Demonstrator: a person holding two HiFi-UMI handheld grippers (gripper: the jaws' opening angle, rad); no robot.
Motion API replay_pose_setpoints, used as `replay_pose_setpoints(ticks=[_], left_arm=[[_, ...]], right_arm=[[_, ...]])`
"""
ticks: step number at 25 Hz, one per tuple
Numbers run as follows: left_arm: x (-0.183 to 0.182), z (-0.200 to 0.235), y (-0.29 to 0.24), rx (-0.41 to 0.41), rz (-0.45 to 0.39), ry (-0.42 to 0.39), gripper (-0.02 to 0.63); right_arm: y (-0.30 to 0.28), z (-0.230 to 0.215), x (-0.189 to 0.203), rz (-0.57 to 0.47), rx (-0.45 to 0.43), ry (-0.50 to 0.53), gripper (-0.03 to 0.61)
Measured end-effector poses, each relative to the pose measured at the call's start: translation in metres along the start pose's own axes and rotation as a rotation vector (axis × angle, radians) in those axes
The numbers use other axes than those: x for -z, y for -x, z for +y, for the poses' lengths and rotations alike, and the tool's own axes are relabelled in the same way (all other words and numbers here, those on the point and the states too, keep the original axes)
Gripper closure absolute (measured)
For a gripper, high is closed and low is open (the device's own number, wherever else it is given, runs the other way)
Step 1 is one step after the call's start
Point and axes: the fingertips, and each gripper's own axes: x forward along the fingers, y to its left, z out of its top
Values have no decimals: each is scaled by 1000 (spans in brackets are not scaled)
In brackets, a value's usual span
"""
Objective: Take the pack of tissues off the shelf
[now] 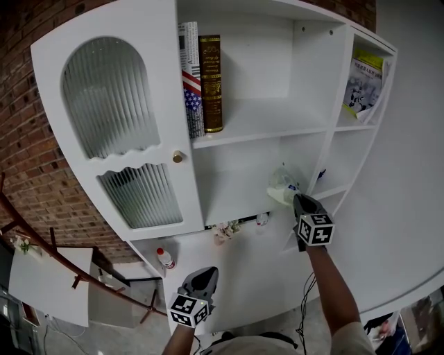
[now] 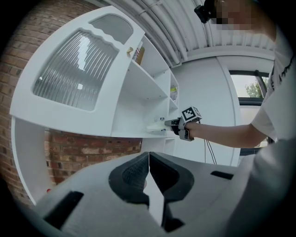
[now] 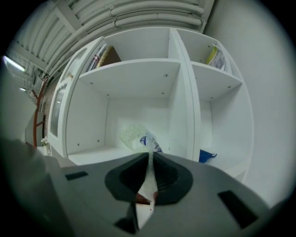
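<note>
Two claws: left claw [image 1: 201, 279], right claw [image 1: 298, 201]. One tissue pack [image 1: 283, 186]. Two books [image 1: 191, 76] [image 1: 211, 83]. One magazine [image 1: 365, 87]. One bottle [image 1: 165, 258]. One shelf unit [image 1: 250, 128]. One door [image 1: 163, 69], with two ribbed panes [image 1: 107, 97] [image 1: 142, 194] and one knob [image 1: 178, 157]. One small blue thing [image 3: 206, 155], kind unclear.

The right gripper [image 3: 150, 159] has its jaws pressed together on a thin flap of wrapper, and the pack [image 3: 138, 136], pale green and white with a blue mark, hangs just past the tips. It sits before the middle bay of the white shelf [image 3: 182, 92]; whether it touches the board below is hard to tell. Books [image 3: 104, 55] lean in the upper left bay, a booklet [image 3: 216, 57] in the upper right. A blue thing [image 3: 206, 155] lies in the lower right bay. A door [image 3: 59, 109] stands at the left, pipes [image 3: 152, 14] run overhead.
</note>
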Motion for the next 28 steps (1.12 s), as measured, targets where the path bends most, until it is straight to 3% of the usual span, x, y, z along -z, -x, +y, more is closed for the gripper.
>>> replay_pose_setpoints(ticks=[16, 28], left_arm=[[10, 1, 12, 12, 21, -1, 588], [8, -13, 18, -67, 2, 7, 588]], right_arm=[[44, 14, 1, -55, -18, -55, 540], [93, 9, -5, -126, -80, -105, 540]])
